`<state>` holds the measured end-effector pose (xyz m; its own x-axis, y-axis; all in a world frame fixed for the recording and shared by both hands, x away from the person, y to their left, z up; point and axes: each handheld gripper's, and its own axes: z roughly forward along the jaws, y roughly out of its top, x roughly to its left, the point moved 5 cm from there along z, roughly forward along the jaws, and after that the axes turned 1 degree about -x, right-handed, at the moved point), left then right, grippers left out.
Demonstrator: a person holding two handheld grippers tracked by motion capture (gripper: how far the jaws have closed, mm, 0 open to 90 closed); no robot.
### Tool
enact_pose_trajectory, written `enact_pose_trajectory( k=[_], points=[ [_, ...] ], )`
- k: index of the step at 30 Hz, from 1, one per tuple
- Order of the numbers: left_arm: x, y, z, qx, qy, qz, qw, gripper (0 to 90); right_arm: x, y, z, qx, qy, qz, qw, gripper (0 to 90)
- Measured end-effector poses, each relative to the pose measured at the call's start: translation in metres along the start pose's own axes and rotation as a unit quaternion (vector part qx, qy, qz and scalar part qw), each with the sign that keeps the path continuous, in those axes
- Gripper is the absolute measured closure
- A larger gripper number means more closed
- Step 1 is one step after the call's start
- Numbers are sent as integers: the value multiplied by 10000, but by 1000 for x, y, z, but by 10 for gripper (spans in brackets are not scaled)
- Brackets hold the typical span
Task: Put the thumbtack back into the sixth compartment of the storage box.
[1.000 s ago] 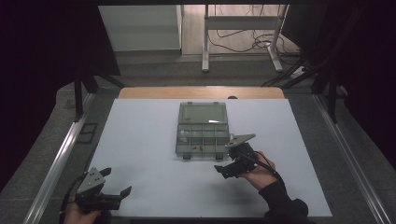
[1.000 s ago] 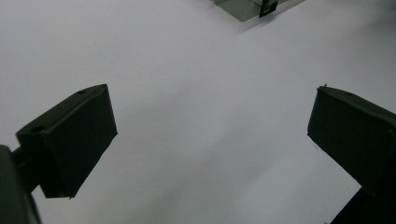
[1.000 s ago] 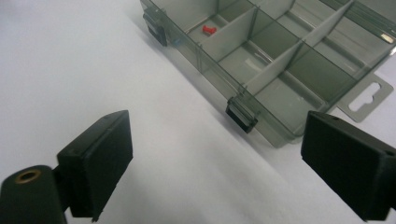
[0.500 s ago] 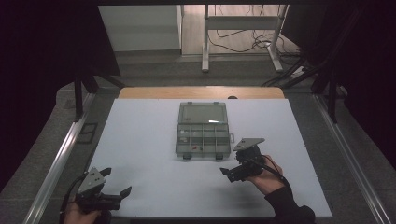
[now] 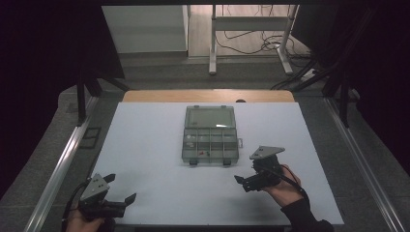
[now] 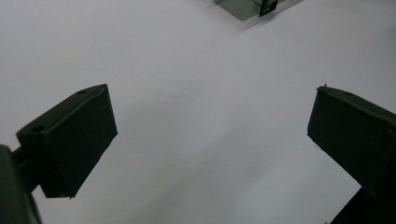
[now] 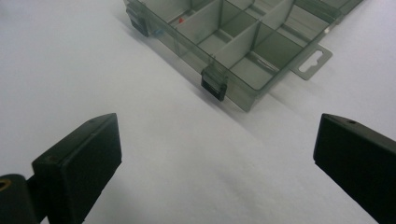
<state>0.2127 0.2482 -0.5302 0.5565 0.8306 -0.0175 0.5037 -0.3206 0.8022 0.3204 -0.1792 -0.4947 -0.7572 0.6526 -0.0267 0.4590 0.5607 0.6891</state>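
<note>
A clear plastic organizer box (image 5: 211, 140) lies open mid-table, its lid (image 5: 210, 117) folded back flat. Its compartments hold a few small parts, one of them red (image 5: 199, 153). My right gripper (image 5: 245, 174) hovers off the box's front right corner, held in a hand. Its jaws have just been opening and stand open with nothing between them. In the right gripper view the box (image 7: 233, 42) and its front latch (image 7: 215, 81) lie ahead of the gripper (image 7: 217, 135). My left gripper (image 5: 121, 187) rests open at the near left corner, over bare table (image 6: 212, 112).
The white table top (image 5: 145, 145) has a wooden strip along its far edge (image 5: 208, 95). Metal rails run down both sides, such as the left rail (image 5: 63, 164). A table frame and cables (image 5: 251, 43) stand on the floor beyond.
My right gripper has drawn back from the box's front edge, to the right and toward the near edge. The left gripper has stayed put.
</note>
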Motion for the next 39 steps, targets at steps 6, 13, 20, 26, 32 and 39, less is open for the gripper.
enact_pose_trajectory(
  k=[6, 13, 20, 26, 32, 39],
  points=[
    [0, 0, 0, 1, -1, 1, 10000, 18, -2, -5, -5, 4, -54, 37, 10000, 6],
    [0, 0, 0, 3, -2, 1, 10000, 18, -5, -13, -10, -30, -151, 76, 9999, 0],
    [0, 0, 0, 6, -1, -1, 10000, 18, -9, -20, -15, -72, -211, 160, 9996, 0],
    [0, 0, 0, 13, -2, 5, 10000, 19, -12, -25, -20, -110, -230, 277, 9993, 0],
    [0, 0, 0, 14, 0, 6, 10000, 20, -15, -30, -24, -149, -262, 333, 9990, 0],
    [0, 0, 0, 18, 6, 4, 10000, 20, -19, -36, -29, -207, -325, 438, 9983, 0]
  ],
)
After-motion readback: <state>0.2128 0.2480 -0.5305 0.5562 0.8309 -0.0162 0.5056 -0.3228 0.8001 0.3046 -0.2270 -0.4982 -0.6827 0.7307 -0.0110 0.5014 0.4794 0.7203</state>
